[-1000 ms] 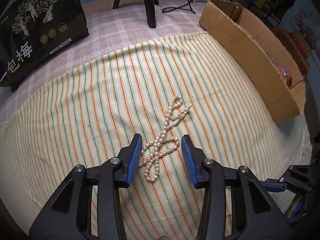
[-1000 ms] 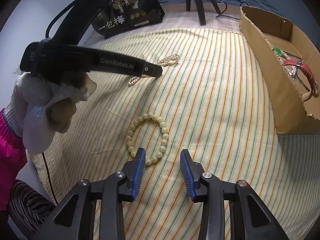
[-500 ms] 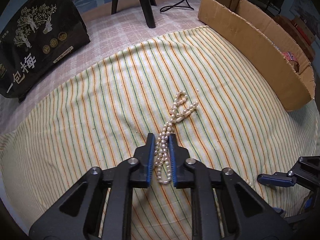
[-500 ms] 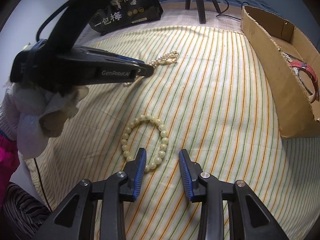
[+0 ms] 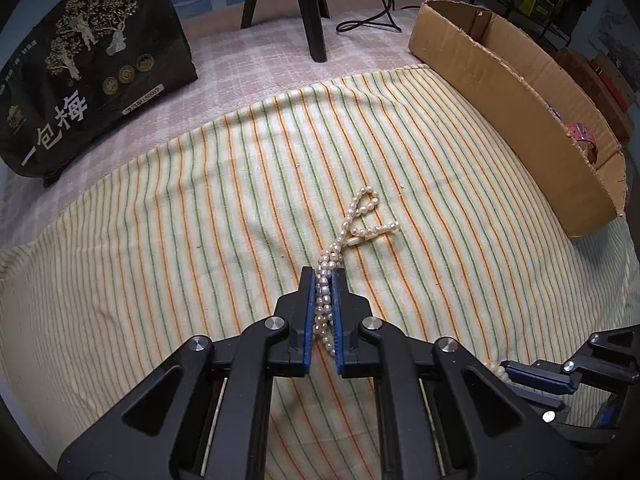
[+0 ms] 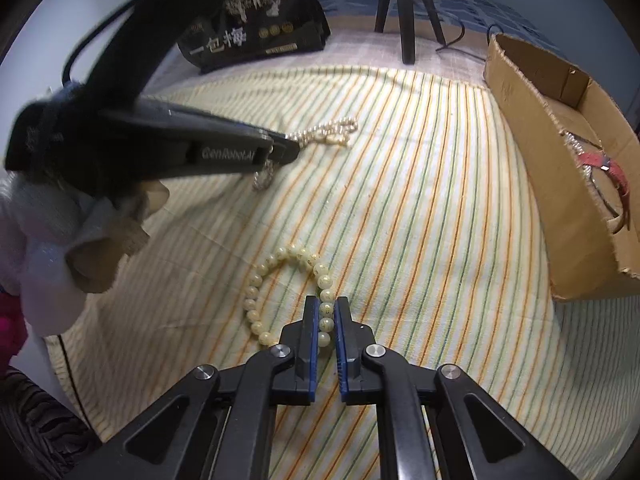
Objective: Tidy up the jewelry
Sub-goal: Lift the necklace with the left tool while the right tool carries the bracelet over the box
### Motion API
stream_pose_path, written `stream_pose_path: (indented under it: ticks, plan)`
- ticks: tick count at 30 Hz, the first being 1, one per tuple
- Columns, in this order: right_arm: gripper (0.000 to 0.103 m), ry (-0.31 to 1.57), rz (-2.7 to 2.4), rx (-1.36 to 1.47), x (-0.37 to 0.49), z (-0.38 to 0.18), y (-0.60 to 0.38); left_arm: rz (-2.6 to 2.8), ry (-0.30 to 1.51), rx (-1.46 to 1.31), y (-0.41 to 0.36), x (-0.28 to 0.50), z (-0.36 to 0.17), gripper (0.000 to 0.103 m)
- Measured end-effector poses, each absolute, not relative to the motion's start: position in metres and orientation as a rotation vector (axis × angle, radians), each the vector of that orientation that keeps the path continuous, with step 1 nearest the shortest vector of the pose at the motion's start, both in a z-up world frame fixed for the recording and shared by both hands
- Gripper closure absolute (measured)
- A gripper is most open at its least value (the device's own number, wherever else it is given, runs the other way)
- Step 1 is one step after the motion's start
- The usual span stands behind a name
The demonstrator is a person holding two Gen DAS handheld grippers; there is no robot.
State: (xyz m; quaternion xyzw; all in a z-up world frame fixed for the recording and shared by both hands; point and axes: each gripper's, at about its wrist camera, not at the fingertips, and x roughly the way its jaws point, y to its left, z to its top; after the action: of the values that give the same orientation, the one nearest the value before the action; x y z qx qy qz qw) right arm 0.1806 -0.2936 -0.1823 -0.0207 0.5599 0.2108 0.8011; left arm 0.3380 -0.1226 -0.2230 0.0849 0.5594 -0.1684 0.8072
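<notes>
Left gripper [image 5: 323, 280] is clamped on the near end of the pearl necklace [image 5: 352, 226], several strands bunched between the blue pads [image 5: 307, 316]; right gripper [image 6: 326, 308] is clamped on the near arc of the cream bead bracelet [image 6: 280, 280], with two or three beads held between its pads. Both pieces lie on the striped cloth [image 5: 160, 220], the bracelet in the foreground of the right view, the necklace farther off to the left. The cardboard box [image 6: 560, 160] stands at the cloth's right edge, well apart from both (it already holds a red strap and other items, not clearly resolved). Step in hand, as judged: lift each piece and carry it to the box. Recommended practice: raise straight up until the trailing loops clear the cloth before travelling sideways, keep pressure steady, since round beads may roll out from flat pads, and keep the two pieces apart to avoid tangling. Orientation: the necklace's long axis runs from the left gripper's tips away and slightly right, ending in a small loop and a short side branch. The bracelet, an open oval, has its long axis roughly along the right gripper's fingers.
</notes>
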Motion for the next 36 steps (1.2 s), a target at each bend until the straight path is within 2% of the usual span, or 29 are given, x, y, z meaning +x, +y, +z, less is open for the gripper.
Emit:
stream_pose_path:
  ticks: [18,36]
  plan:
    - [0.098,1.046,0.405,0.007,0.163,-0.115,-0.331,-0.411,1.073,0.108,-0.124,0.313,-0.144,0.097]
    - [0.098,0.917,0.297,0.122,0.166,-0.061,-0.409,-0.476,0.984,0.047,-0.153,0.300,-0.100,0.097]
